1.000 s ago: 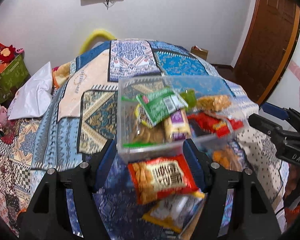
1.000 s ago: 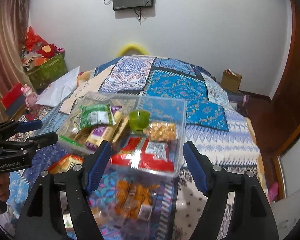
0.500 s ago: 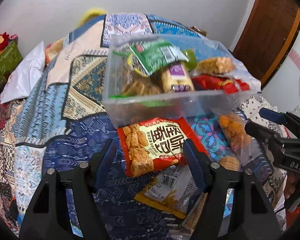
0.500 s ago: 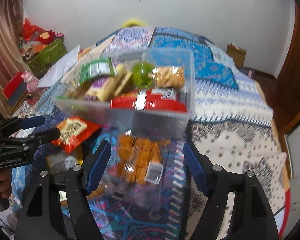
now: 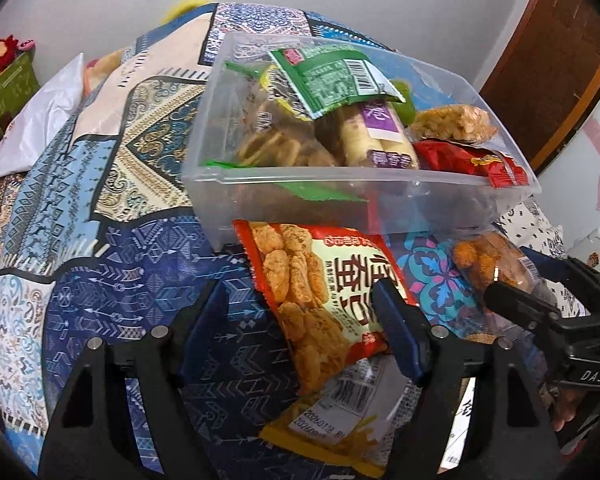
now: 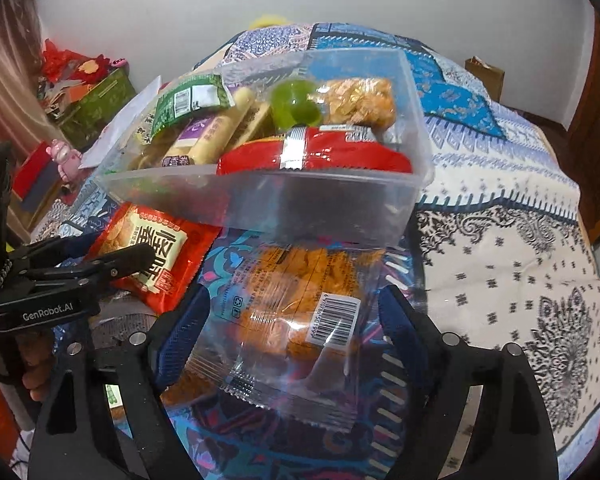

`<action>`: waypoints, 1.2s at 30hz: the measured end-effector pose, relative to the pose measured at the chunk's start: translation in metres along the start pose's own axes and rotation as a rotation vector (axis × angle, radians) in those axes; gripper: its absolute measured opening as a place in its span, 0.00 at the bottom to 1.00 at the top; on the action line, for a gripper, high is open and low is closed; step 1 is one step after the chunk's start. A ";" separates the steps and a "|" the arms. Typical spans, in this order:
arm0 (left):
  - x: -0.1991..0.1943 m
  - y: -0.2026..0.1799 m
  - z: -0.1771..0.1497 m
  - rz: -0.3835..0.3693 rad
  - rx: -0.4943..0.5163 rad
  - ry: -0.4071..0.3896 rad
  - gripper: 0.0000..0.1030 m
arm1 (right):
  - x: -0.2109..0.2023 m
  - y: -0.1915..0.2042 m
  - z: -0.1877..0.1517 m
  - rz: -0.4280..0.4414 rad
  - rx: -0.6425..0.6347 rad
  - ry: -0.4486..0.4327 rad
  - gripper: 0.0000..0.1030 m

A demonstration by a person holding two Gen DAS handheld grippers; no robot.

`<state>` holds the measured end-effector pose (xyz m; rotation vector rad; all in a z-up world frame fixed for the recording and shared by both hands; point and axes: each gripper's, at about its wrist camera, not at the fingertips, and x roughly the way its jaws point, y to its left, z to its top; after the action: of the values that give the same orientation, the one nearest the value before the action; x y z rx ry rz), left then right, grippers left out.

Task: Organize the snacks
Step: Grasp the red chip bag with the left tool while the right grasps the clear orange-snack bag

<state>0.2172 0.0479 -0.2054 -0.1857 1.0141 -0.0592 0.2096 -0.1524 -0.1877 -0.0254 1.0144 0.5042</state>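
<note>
Snacks are seen partly sorted: a clear plastic bin (image 5: 380,200) on a patchwork bedspread (image 5: 100,200) holds a green packet (image 5: 336,76), a purple-labelled roll (image 5: 376,136) and a red pouch (image 6: 312,156). White walls and a brown door (image 5: 548,60) bound the room. A red snack bag (image 5: 320,296) lies just before the bin, between the parted fingers of the left gripper (image 5: 304,328), ungripped. A clear bag of orange snacks (image 6: 300,312) lies between the spread fingers of the right gripper (image 6: 292,336). Both jaws have just been opening. A yellow packet (image 5: 332,428) is partly covered by the red bag.
</note>
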 end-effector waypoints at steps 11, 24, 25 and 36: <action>-0.003 -0.015 -0.004 -0.025 0.019 -0.006 0.51 | -0.002 0.002 -0.004 0.009 -0.016 0.000 0.60; -0.039 -0.024 -0.009 -0.018 0.053 -0.070 0.28 | -0.022 -0.007 -0.006 0.024 -0.009 -0.036 0.45; -0.043 -0.026 -0.010 -0.015 0.057 -0.075 0.27 | -0.025 -0.007 -0.006 0.025 -0.009 -0.041 0.45; -0.077 -0.034 -0.014 -0.014 0.081 -0.138 0.22 | -0.052 -0.004 -0.004 0.022 -0.021 -0.104 0.45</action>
<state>0.1659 0.0235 -0.1420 -0.1216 0.8710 -0.0985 0.1860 -0.1776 -0.1481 -0.0067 0.9087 0.5314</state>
